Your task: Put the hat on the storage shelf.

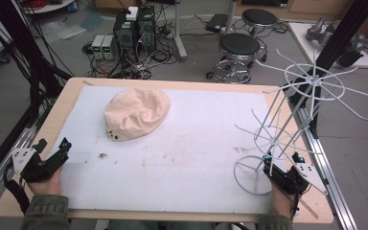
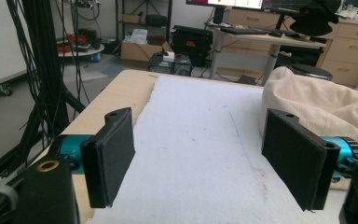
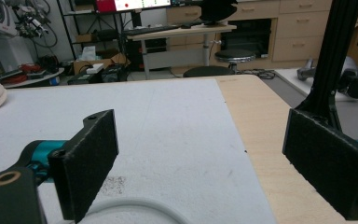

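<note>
While apart: hat (image 1: 136,113), left tool (image 1: 52,145).

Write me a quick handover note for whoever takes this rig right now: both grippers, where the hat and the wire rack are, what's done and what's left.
Left gripper: open, holding nothing, at the near left of the white mat.
Right gripper: open, holding nothing, at the near right, just beside the round base of the white wire rack.
Cream hat: lying on the mat toward the far left, apart from both grippers.
Rack: standing upright at the table's right side, nothing on its arms.
Done: nothing visible yet; the hat is ungrasped.
Left: probably pick up the hat and hang it on the rack.
</note>
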The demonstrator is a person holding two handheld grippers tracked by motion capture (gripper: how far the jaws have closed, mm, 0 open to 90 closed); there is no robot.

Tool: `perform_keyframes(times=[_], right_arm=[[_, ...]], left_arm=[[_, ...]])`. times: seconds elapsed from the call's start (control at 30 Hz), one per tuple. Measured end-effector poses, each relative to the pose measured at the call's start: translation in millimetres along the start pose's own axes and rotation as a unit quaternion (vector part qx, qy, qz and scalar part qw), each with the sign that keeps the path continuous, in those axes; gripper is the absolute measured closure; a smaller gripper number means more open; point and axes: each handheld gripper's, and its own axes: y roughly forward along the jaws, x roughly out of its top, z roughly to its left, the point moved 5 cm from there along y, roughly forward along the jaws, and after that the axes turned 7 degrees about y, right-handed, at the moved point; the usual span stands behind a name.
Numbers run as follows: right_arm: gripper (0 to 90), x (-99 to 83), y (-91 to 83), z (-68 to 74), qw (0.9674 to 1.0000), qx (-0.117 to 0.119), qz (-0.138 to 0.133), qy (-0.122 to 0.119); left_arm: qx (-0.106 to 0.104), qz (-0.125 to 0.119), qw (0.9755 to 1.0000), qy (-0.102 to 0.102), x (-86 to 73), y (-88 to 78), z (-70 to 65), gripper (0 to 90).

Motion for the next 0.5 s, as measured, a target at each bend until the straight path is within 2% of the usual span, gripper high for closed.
perform_keyframes(times=[0.5], right_arm=[[9.4, -0.6, 0.8, 1.0, 1.0000, 0.001, -0.001, 0.000]], left_arm=[[0.001, 0.003, 0.9999, -0.011, -1.1, 0.5, 2.2, 25.1]])
